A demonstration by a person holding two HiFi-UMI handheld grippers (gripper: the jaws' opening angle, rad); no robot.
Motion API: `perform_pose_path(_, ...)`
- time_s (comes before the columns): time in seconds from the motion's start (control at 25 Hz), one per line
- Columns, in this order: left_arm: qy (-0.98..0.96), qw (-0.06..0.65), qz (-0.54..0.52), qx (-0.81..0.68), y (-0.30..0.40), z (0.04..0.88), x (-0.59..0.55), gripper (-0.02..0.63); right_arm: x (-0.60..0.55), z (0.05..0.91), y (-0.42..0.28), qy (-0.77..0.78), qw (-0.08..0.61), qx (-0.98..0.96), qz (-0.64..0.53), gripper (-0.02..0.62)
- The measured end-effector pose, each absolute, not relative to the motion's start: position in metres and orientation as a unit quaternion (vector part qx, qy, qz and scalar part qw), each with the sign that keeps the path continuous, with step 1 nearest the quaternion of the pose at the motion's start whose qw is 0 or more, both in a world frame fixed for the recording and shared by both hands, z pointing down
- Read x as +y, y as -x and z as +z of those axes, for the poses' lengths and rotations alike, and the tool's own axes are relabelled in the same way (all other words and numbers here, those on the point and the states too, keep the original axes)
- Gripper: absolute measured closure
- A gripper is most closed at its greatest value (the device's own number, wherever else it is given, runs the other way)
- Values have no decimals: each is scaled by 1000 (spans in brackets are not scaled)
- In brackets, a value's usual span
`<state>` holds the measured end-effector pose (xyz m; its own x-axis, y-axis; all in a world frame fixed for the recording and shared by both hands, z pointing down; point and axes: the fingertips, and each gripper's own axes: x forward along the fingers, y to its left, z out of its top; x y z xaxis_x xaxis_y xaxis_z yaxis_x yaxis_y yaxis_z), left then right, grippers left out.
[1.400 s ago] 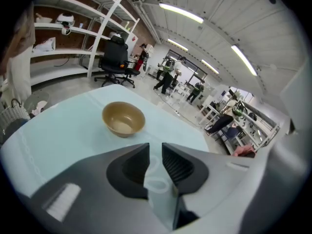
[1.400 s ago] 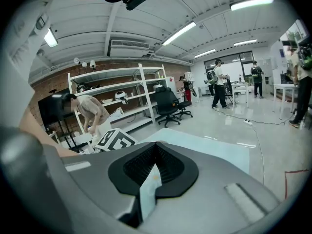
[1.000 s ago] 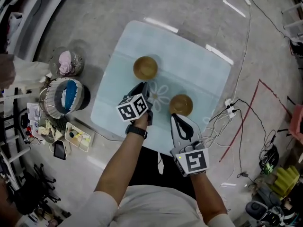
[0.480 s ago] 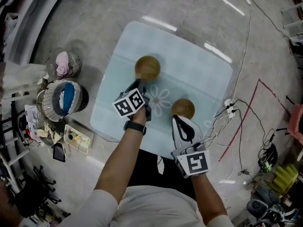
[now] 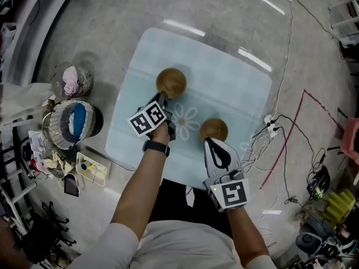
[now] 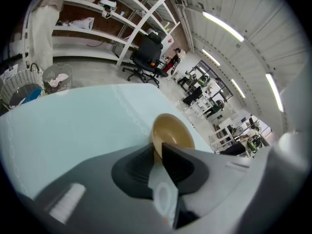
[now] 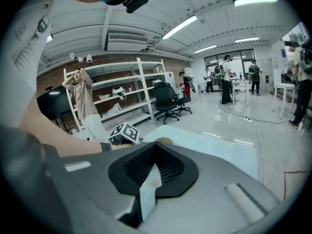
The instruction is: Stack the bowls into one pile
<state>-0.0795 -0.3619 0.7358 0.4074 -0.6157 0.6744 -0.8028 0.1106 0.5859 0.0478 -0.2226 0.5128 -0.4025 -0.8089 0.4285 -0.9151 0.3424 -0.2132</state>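
**Counter** (image 5: pixel 235 88): pale blue-green top with a flower print (image 5: pixel 188 119) near its middle. It carries two bowls, unstacked and well apart.

**Far bowl** (image 5: pixel 171 82): brown, open side up. It sits nearer the counter's left edge, roughly midway between the far and near edges.

**Near bowl** (image 5: pixel 215 129): brown, open side up. It sits toward the near-right corner, on the other side of the flower print.

**Left hand-held gripper** (image 5: pixel 163 98): at the far bowl's near rim. In its own view the jaws stand narrow, closed on that rim, one outside the wall and one inside the bowl. Whether the bowl is off the counter cannot be told.

**Right hand-held gripper** (image 5: pixel 208 139): over the counter's near edge, tips at the near bowl's near side; contact cannot be told. The jaws are together with nothing between them, and the bowl's rim shows just beyond the tips.

**Floor, off the counter's left edge**: a large basket (image 5: pixel 56 116) and a small basket (image 5: pixel 84 77) holding a pink cloth.

**Floor, off the right edge**: cables (image 5: pixel 283 119).
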Motion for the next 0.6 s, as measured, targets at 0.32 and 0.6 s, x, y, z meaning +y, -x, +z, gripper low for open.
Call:
perform_pose_path(0.32, -668, 513, 106, -528, 78, 732, -360, 595, -219, 512, -58, -541, 122, -802, 219, 595)
perform_pose_path(0.6, -692, 501, 122, -505, 58, 705, -335, 594, -208, 498, -80, -561, 121, -790, 215, 595)
